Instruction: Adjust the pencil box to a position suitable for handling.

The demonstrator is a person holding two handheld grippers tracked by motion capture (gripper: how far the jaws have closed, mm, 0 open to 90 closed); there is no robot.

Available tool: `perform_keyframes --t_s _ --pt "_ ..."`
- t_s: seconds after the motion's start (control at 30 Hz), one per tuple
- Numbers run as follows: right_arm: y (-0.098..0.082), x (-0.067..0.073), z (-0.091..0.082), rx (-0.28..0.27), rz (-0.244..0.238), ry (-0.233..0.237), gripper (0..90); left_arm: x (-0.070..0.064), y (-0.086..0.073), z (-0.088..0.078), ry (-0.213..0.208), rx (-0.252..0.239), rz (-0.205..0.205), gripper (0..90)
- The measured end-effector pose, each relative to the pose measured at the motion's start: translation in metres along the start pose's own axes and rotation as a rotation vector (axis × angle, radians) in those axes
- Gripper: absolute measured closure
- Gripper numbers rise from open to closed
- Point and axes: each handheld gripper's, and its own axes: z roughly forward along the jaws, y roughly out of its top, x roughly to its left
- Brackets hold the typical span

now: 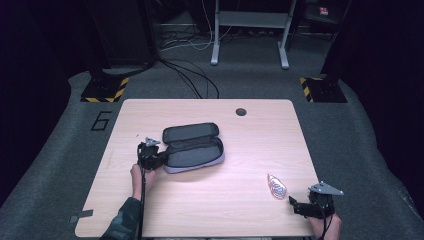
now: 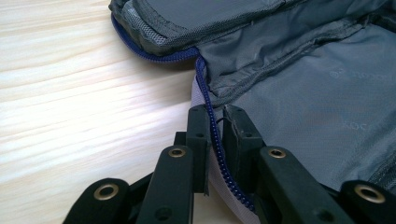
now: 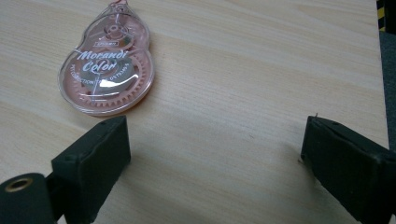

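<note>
**Left pinches case zipper; tape sits just off right jaws**

Left hand-held gripper [image 2: 215,122] is pinched on the blue zipper edge [image 2: 205,88] at the left end of the open case [image 1: 192,147]; the case's long axis runs rightward from it across the table [image 1: 250,150]. Right hand-held gripper [image 3: 215,149] is spread, holding nothing. Correction tape [image 3: 108,67] lies just beyond its left jaw, long axis pointing away; the right hand is nearer to it.

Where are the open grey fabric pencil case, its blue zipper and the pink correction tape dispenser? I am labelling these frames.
Open grey fabric pencil case [image 1: 192,147]: high view, on its inner lining.
Blue zipper [image 2: 205,91]: left gripper view, on the teeth ahead of the tool.
Pink correction tape dispenser [image 3: 109,67]: right gripper view, on its clear cover.
</note>
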Motion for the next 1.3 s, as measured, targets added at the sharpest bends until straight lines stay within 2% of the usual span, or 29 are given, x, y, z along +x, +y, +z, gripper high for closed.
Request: perform_keyframes --t_s 0.03,0.07,0.13,0.27,0.4,0.47,0.53,0.6,0.8,0.83,0.87,0.97,1.03,1.1,1.23,1.3 --pt "0.000 0.000 0.000 0.000 0.000 0.000 7.7 -0.002 0.001 0.000 -0.011 0.015 0.009 81.0" --pt "0.000 0.000 0.000 0.000 0.000 0.000 7.7 -0.002 0.001 0.000 -0.011 0.015 0.009 81.0" --pt "0.000 0.000 0.000 0.000 0.000 0.000 7.7 -0.013 0.003 0.005 -0.022 0.000 0.016 81.0" --pt "0.000 0.000 0.000 0.000 0.000 0.000 7.7 -0.021 0.006 0.010 -0.046 0.002 0.051 80.9" --pt "0.000 0.000 0.000 0.000 0.000 0.000 7.7 -0.029 0.007 0.013 -0.067 -0.005 0.052 80.7" --pt "0.000 0.000 0.000 0.000 0.001 0.000 7.7 -0.037 0.008 0.016 -0.082 -0.002 0.091 80.7" --pt "0.000 0.000 0.000 -0.001 -0.003 0.000 7.8 -0.041 0.009 0.017 -0.084 -0.007 0.089 80.7" --pt "0.000 0.000 0.000 0.000 -0.002 0.000 7.7 -0.047 0.011 0.019 -0.103 0.001 0.110 80.8" --pt "0.000 0.000 0.000 0.000 -0.001 0.000 7.7 -0.055 0.013 0.024 -0.125 -0.016 0.147 80.9" --pt "0.000 0.000 0.000 0.000 -0.001 0.000 7.7 -0.055 0.014 0.023 -0.129 0.005 0.164 80.7" --pt "0.000 0.000 0.000 -0.001 -0.004 0.000 7.7 -0.057 0.013 0.024 -0.133 -0.014 0.148 80.7" --pt "0.000 0.000 0.000 0.000 -0.002 0.000 7.7 -0.056 0.014 0.024 -0.136 0.001 0.184 80.3" --pt "0.000 0.000 0.000 0.000 0.001 0.000 7.7 -0.056 0.014 0.023 -0.140 0.002 0.181 79.6" --pt "0.000 0.000 0.000 -0.001 -0.002 0.000 7.7 -0.056 0.014 0.023 -0.163 -0.009 0.161 72.3" --pt "0.000 0.000 0.000 0.000 0.000 0.000 7.7 -0.054 0.014 0.018 -0.210 -0.008 0.138 43.1" --pt "0.000 0.000 0.000 0.000 0.000 0.000 7.7 -0.051 0.013 0.013 -0.229 -0.016 0.143 33.2"
